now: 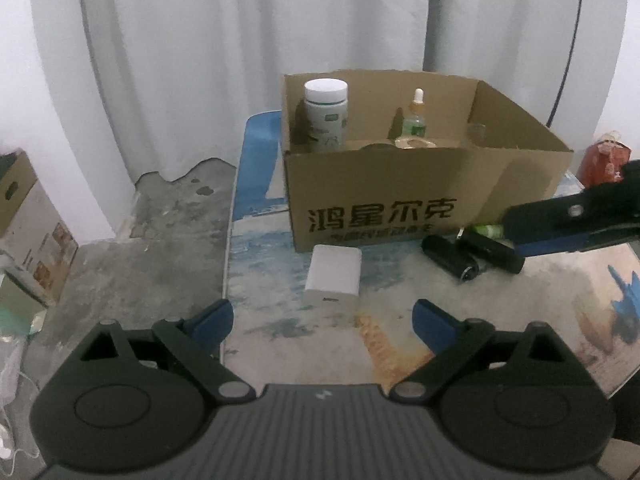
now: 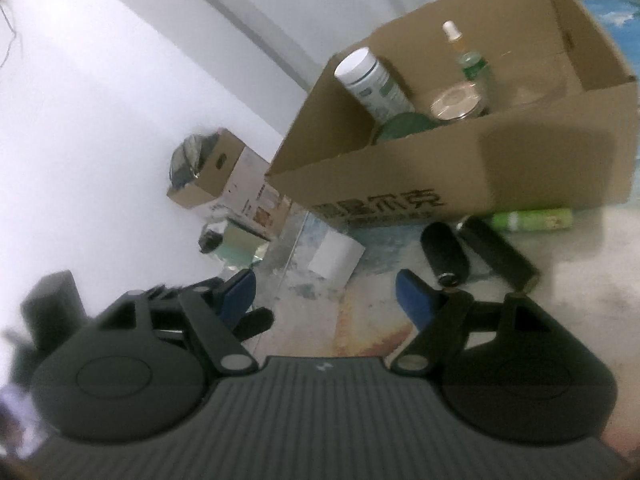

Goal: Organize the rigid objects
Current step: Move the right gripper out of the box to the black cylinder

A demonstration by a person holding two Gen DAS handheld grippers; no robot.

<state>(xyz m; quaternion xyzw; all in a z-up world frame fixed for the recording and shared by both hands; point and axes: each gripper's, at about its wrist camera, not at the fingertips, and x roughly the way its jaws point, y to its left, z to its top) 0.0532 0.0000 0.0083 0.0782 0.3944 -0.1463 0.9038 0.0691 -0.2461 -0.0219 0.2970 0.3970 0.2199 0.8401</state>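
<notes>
An open cardboard box stands on the table. Inside are a white bottle, a dropper bottle and a round tin. In front of the box lie a white charger block, two black cylinders and a green tube. My left gripper is open and empty, just short of the white block. My right gripper is open and empty; its finger reaches in from the right above the black cylinders.
A red packet stands at the table's far right. The table's left edge drops to a grey floor. A second carton stands on the floor at left. White curtains hang behind.
</notes>
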